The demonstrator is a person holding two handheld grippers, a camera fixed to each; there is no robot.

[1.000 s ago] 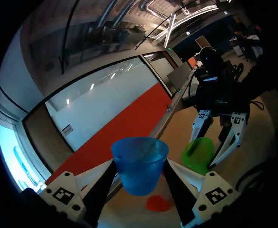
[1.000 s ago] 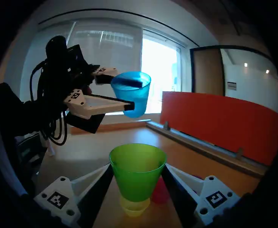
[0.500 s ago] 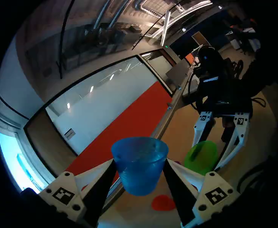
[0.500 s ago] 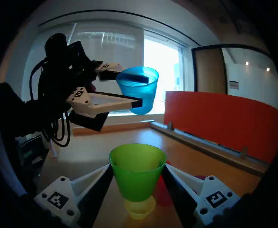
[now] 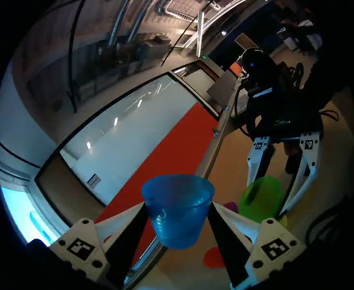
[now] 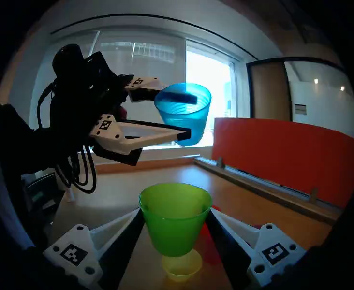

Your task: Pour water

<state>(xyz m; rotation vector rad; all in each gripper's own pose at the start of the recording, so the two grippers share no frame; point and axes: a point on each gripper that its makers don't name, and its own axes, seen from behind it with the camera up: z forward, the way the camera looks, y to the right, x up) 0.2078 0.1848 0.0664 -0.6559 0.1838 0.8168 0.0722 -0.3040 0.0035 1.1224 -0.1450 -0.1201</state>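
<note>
The blue cup (image 5: pixel 178 220) is clenched between the fingers of the left tongs (image 5: pixel 178 209), which press on its wall from both sides. The green cup (image 6: pixel 175 220) is gripped in the same way by the right tongs (image 6: pixel 175 215). It is held upright, mouth open to the ceiling, above the desk (image 6: pixel 111 195). Both cups are thus carried clear of the desk.

The relation on which the pour depends is seen best from the right gripper view. There the blue cup is placed higher than the green cup and somewhat beyond it, with a clear gap of air between the two. The blue cup's long axis is close to upright and leaned only slightly (its base is swung a touch towards the red partition (image 6: pixel 293 154)), so nothing is judged to be leaving it yet. Whether water is held inside cannot be told through the tinted plastic.

From the left gripper view the green cup is found lower and to the right of the blue one. The next move is judged to require a tilt of the blue rim towards that side, down over the green mouth. The left tongs are the ones to be turned, while the green cup need only be held steady. A small yellow object (image 6: pixel 182 265) is seen on the desk beneath the green cup.
</note>
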